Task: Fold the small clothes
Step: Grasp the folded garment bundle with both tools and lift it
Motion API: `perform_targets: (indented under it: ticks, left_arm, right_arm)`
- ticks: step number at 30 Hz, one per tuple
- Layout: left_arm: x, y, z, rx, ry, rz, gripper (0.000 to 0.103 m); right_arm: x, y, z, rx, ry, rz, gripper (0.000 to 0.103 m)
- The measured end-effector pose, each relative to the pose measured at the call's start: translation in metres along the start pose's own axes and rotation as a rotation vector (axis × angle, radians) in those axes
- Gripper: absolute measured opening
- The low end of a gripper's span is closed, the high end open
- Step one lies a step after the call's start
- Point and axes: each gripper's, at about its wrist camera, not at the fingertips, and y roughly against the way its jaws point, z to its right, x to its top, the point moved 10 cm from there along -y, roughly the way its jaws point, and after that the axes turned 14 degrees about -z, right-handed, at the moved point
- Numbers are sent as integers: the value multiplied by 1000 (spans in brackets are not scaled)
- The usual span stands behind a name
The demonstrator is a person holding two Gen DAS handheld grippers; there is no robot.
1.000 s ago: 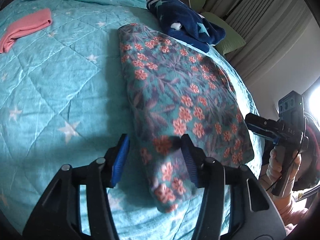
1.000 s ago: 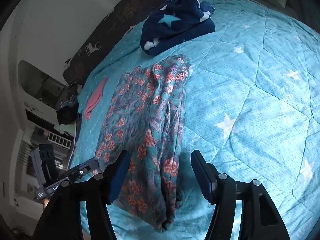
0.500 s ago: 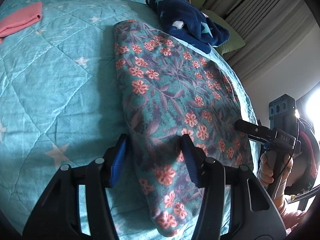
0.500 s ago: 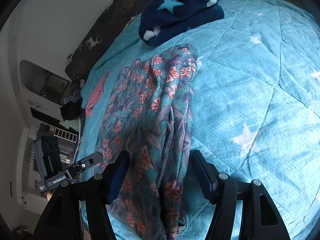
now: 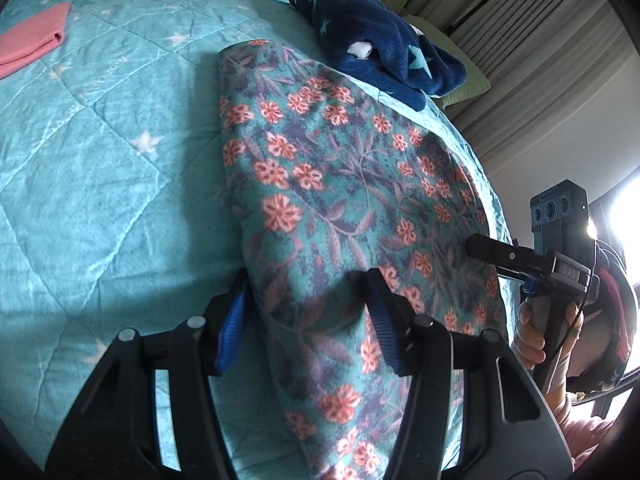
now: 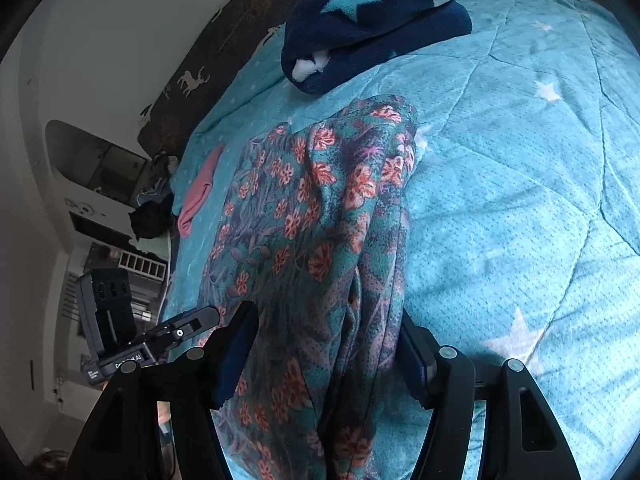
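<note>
Left wrist view, nearest first: the left gripper (image 5: 306, 312) has its black arms and ribbed blue pads standing apart, astride the near end of the floral garment (image 5: 332, 208), a soft, nubby teal knit strewn with coral flowers and purplish leaves. Whether either pad touches the cloth is hard to tell, since the fabric humps up over the right pad's tip. The garment lies as a long, rounded-edged slab on the quilted teal bedspread (image 5: 100, 168), whose stitched diamonds carry pale stars; its nearest end is cut off by the frame. At the right edge a hand (image 5: 534, 340) grips the other tool's handle, the rest of the person mostly out of frame. Farther off lie a folded pink ribbed piece (image 5: 32, 42), cropped at the left, and a plush navy star-print garment (image 5: 376, 48), with grey curtains beyond. From the right wrist, the right gripper (image 6: 326, 344) likewise stands parted across the garment's bunched, creased edge, its right pad largely hidden behind the folds; the room at left is too dim to make out. Compared with a second ago, both tools sit closer in over the garment, which fills more of each view, and the pink piece has slid toward the frame's edge.
</note>
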Motion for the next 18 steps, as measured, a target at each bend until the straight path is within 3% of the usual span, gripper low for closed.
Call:
perform_targets:
  ticks: [18]
  left_arm:
    - [25, -13, 3, -20, -29, -22, 57]
  right_arm:
    - [30, -18, -12, 4, 47, -31, 66]
